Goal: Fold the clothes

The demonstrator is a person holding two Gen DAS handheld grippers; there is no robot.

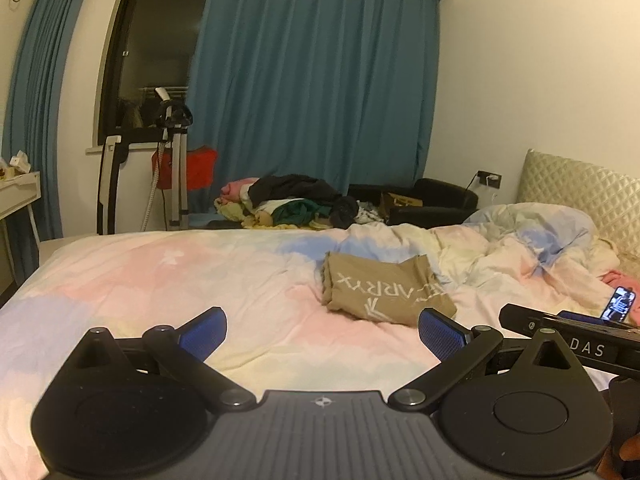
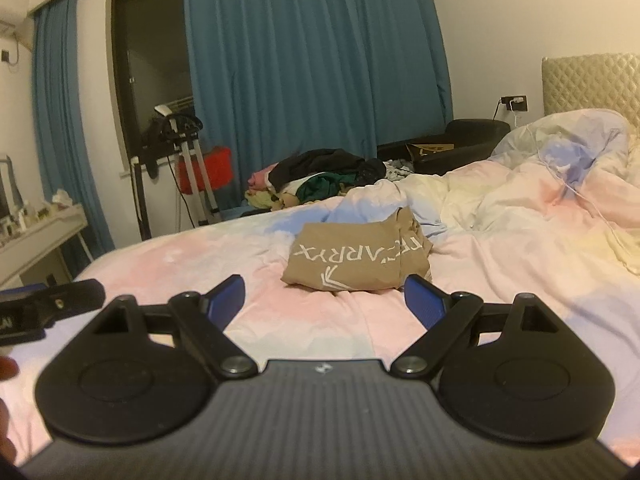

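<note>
A tan T-shirt (image 1: 384, 288) with white lettering lies folded into a small rectangle on the pastel bed cover (image 1: 160, 272). It also shows in the right wrist view (image 2: 356, 256). My left gripper (image 1: 322, 332) is open and empty, held above the bed short of the shirt and a little to its left. My right gripper (image 2: 324, 300) is open and empty, just in front of the shirt's near edge. Part of the right gripper (image 1: 568, 332) shows at the right of the left wrist view, and part of the left gripper (image 2: 48, 304) shows at the left of the right wrist view.
A rumpled duvet (image 2: 540, 184) is heaped toward the quilted headboard (image 1: 576, 188). A lit phone (image 1: 620, 304) lies on the bed at the right. A pile of loose clothes (image 1: 292, 200) sits beyond the bed's far edge, with a tripod (image 1: 176, 160), blue curtains (image 1: 312, 80) and a white side table (image 2: 36, 236).
</note>
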